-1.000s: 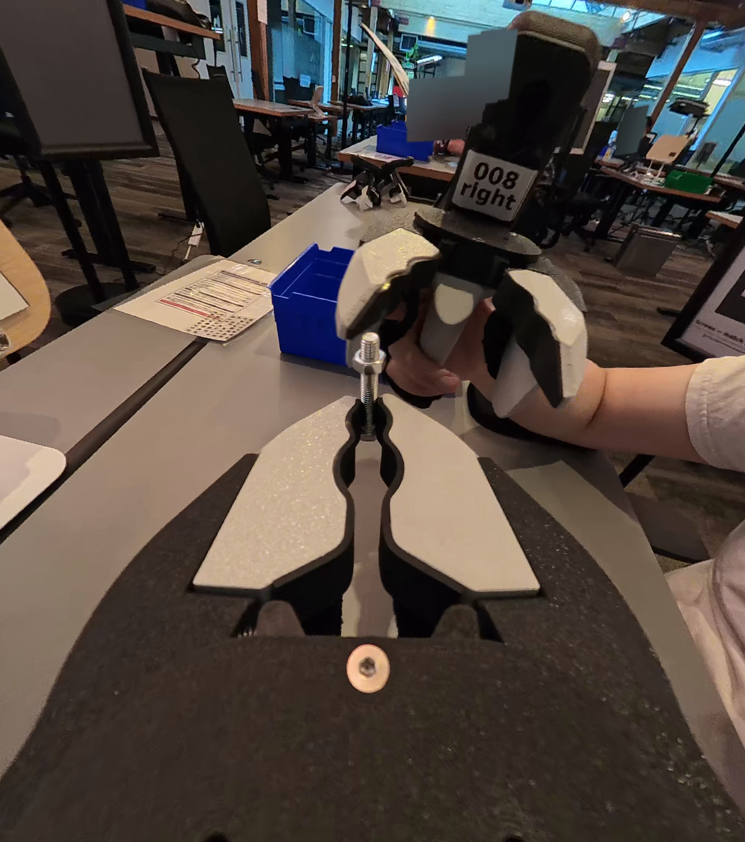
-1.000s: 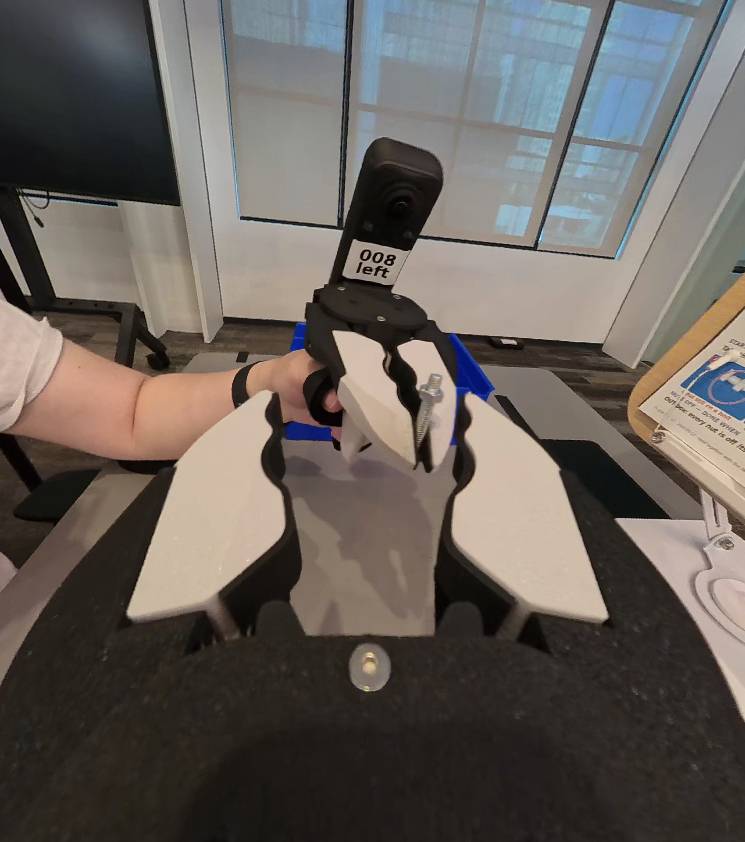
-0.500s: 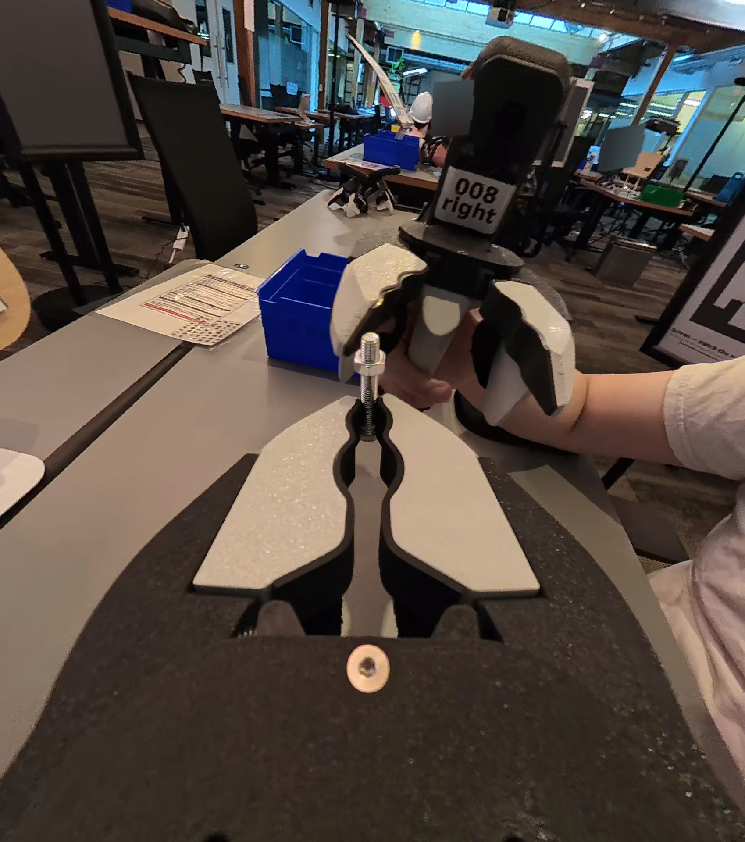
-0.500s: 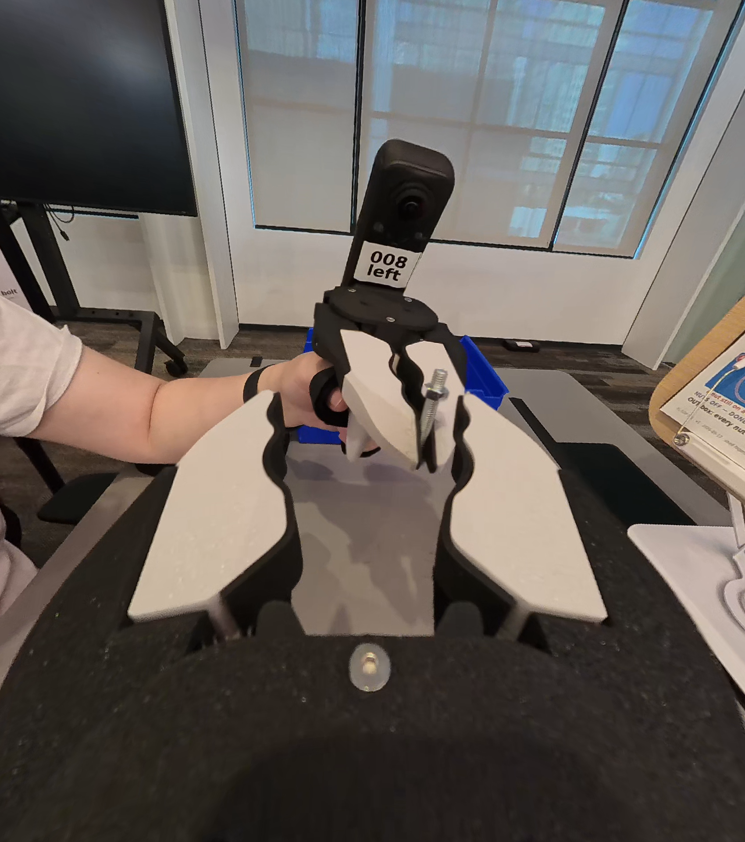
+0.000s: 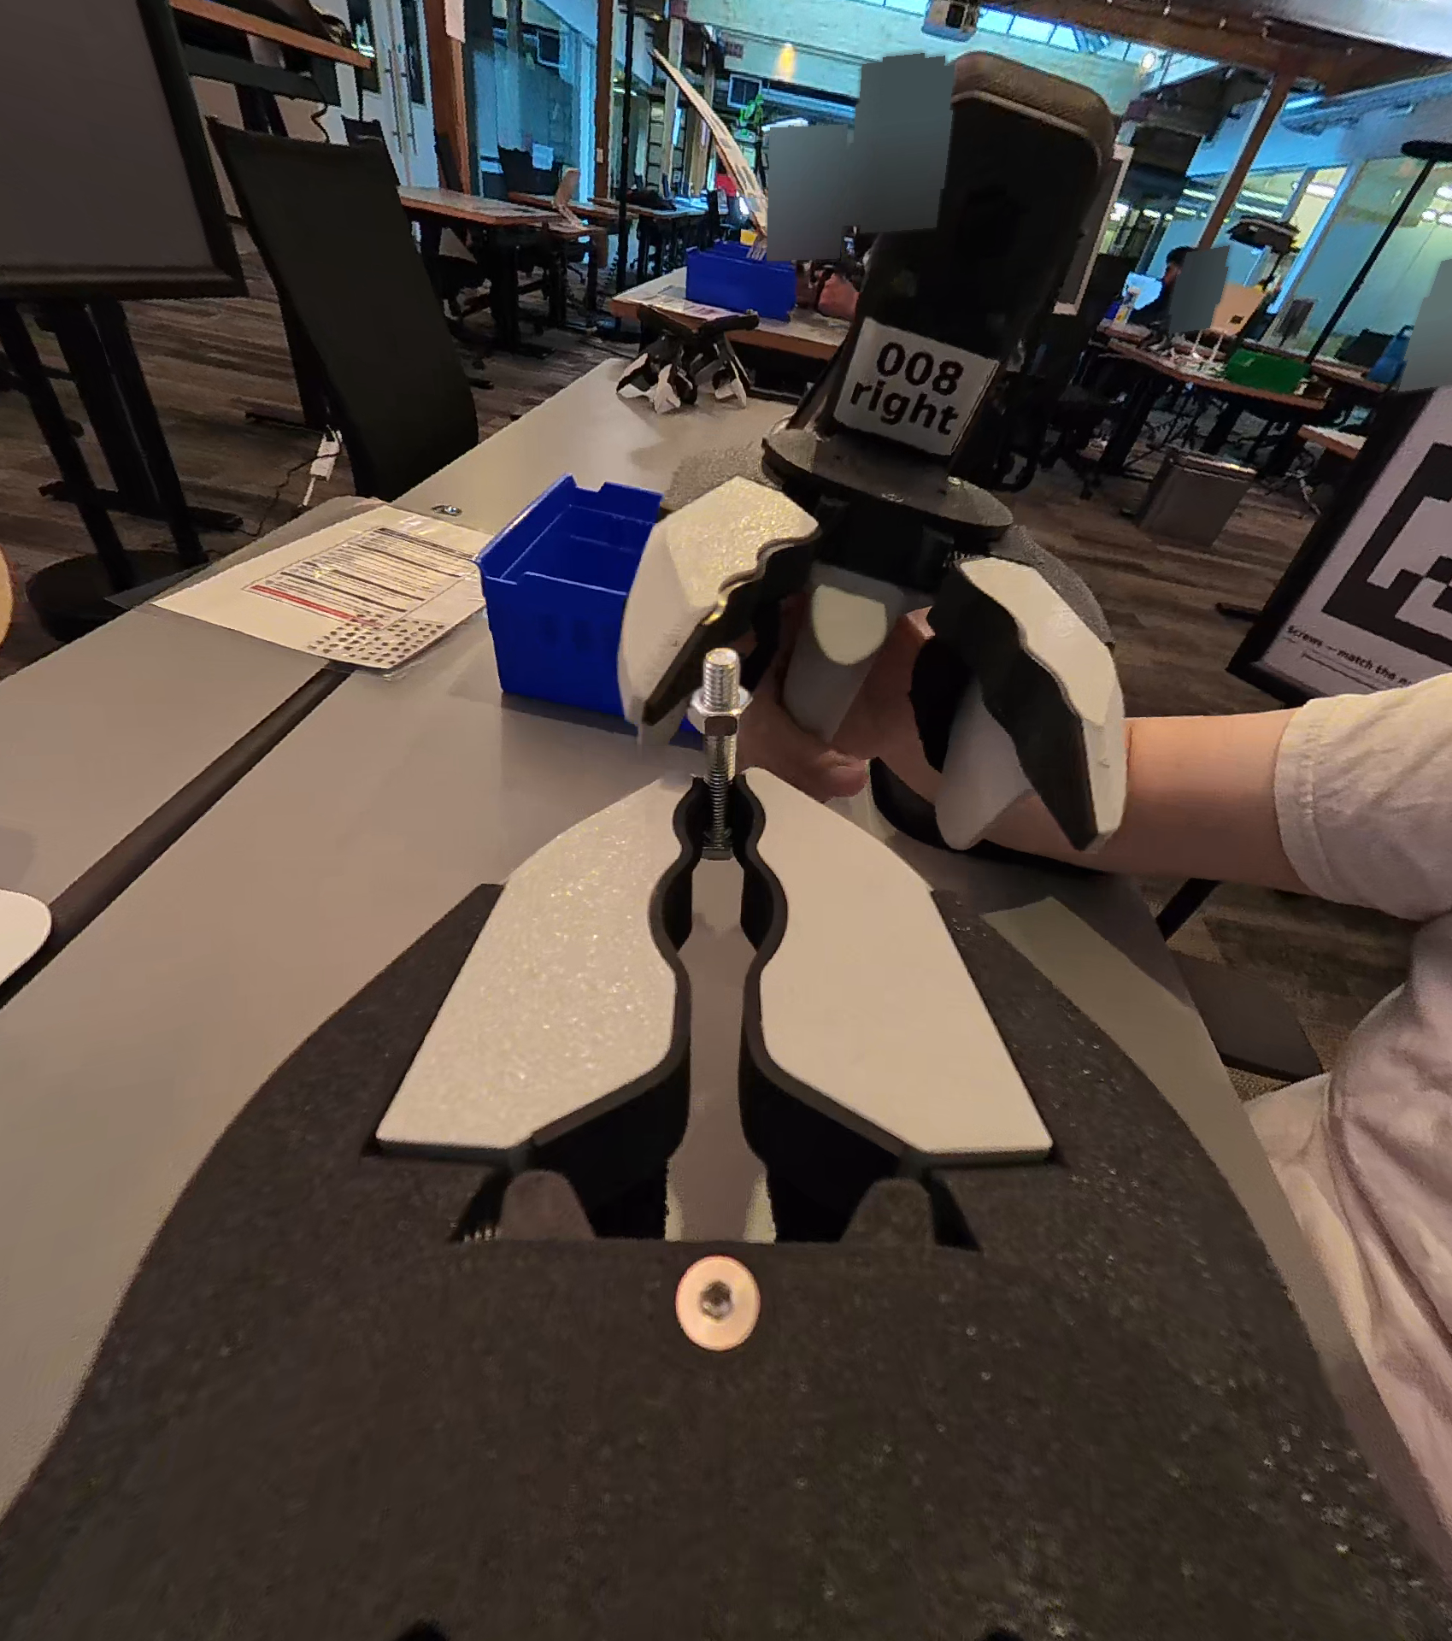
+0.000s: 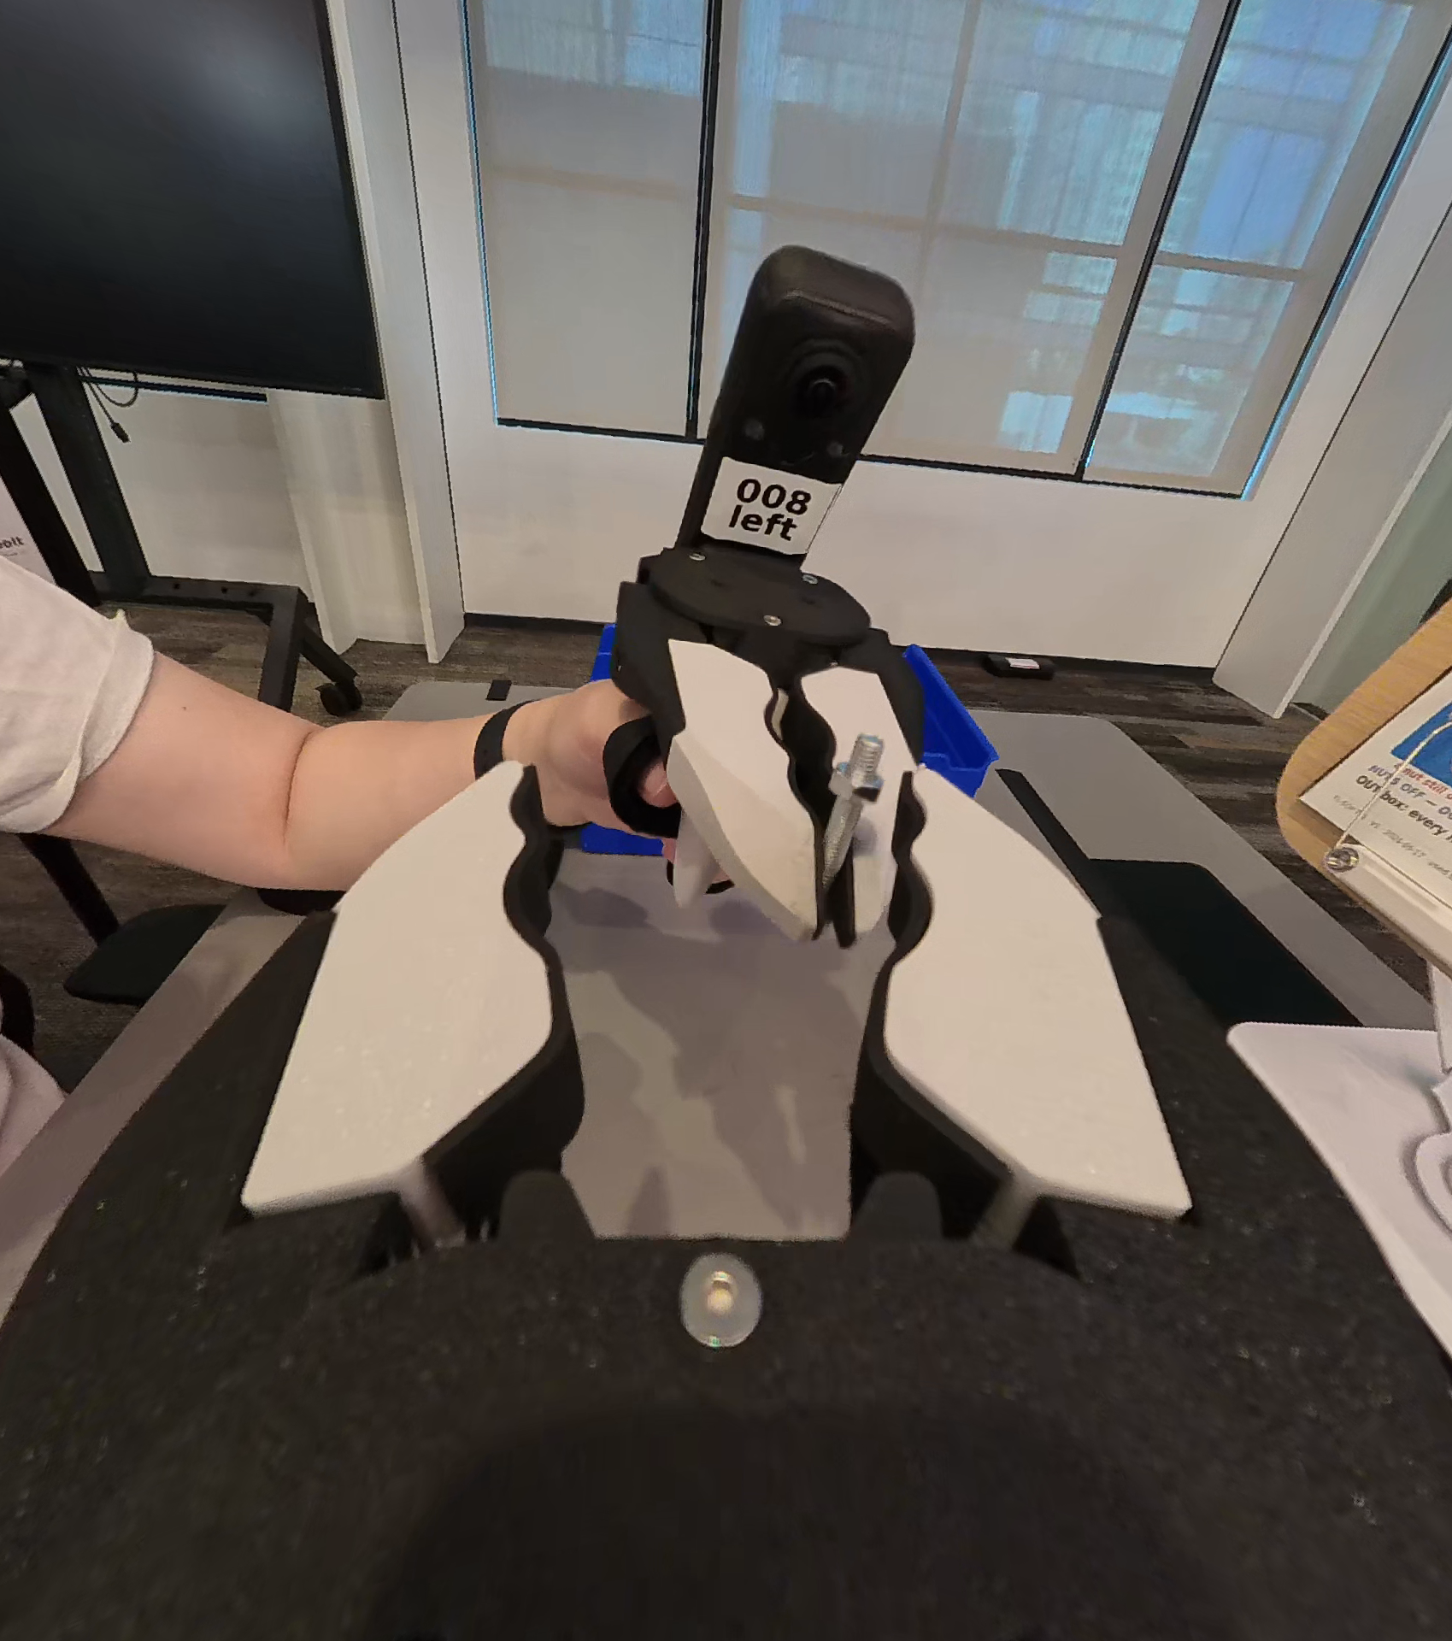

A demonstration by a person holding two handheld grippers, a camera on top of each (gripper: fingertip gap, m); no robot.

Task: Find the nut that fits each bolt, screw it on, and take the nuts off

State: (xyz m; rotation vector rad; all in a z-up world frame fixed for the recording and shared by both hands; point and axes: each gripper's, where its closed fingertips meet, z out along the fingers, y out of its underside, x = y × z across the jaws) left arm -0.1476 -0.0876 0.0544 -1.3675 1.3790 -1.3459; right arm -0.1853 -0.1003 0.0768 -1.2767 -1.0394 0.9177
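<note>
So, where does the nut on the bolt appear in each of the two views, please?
Left wrist view: the nut is just above centre, near the top of the bolt held upright by the left gripper.
Right wrist view: the nut is right of centre, on the tilted bolt.
Shared landmark: the blue bin behind the grippers.
</note>
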